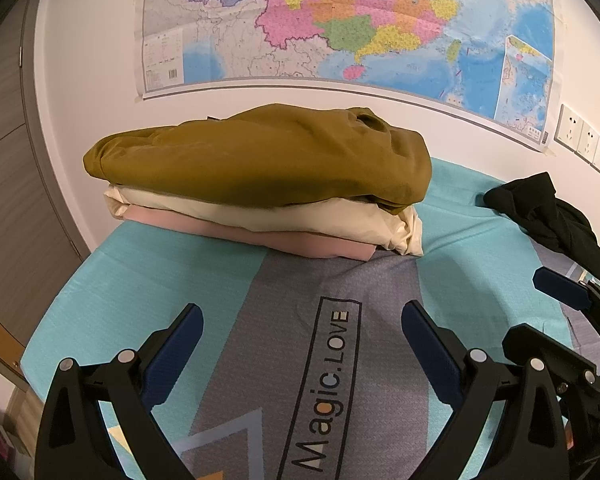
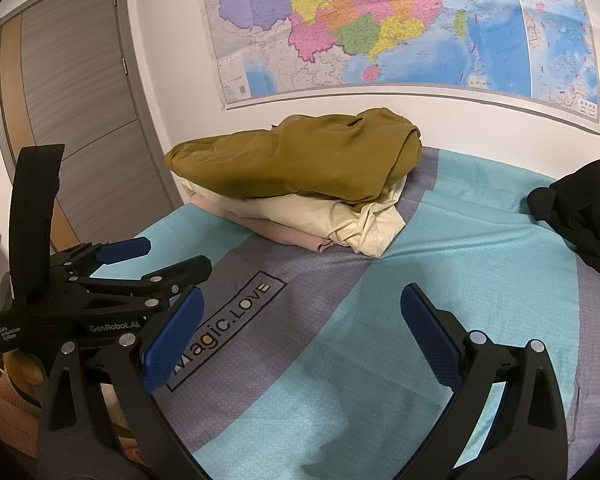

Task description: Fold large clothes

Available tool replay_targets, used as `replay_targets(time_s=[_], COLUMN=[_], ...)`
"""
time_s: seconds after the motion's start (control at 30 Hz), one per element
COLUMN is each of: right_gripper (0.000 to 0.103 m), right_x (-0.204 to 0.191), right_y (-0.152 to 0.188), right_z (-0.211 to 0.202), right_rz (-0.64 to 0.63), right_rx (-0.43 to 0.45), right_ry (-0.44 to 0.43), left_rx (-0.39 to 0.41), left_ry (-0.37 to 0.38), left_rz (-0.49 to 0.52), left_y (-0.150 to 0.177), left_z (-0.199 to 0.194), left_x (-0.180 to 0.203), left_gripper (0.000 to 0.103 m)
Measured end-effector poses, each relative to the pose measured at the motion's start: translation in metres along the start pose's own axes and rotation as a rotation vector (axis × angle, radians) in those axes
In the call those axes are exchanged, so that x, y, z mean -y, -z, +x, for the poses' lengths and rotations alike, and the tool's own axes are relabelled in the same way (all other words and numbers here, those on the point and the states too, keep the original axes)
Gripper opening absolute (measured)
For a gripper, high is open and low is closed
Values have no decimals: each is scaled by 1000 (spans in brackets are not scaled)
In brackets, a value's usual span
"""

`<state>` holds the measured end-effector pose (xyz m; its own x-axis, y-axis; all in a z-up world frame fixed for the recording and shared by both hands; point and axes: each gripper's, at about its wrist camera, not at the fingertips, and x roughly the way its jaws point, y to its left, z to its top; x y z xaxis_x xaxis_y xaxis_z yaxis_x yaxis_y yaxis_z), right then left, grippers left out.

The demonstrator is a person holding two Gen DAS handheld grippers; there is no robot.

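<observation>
A stack of folded clothes lies at the far side of the bed by the wall: an olive-brown garment (image 1: 260,156) (image 2: 300,156) on top, a cream one (image 1: 268,216) (image 2: 340,216) under it, a pink one (image 1: 300,242) (image 2: 268,232) at the bottom. A crumpled black garment (image 1: 548,212) (image 2: 584,216) lies unfolded at the right. My left gripper (image 1: 300,322) hovers open over the bedspread in front of the stack, holding nothing. My right gripper (image 2: 300,304) is open too and holds nothing. In the right wrist view the left gripper (image 2: 140,254) shows at the left.
The bed carries a teal and grey bedspread (image 1: 148,280) (image 2: 480,260) printed "Magic.LOVE". A large map (image 1: 340,20) hangs on the white wall behind. A grey door (image 2: 80,100) stands at the left; wall sockets (image 1: 580,136) at the right.
</observation>
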<state>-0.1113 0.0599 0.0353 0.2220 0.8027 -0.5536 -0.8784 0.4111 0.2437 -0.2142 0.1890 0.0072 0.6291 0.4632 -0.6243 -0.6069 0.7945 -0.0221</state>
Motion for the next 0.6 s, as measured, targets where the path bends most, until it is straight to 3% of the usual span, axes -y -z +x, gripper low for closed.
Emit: replay_targets(time_s=[0.6], right_gripper=[97], right_x=[0], right_y=[0], right_z=[0], right_rz=[5], right_rx=[-2], right_ry=[-4], left_rx=[-10], left_ry=[1], left_rz=[-6], left_y=[2], left_z=[1], left_x=[-1], left_gripper=[96])
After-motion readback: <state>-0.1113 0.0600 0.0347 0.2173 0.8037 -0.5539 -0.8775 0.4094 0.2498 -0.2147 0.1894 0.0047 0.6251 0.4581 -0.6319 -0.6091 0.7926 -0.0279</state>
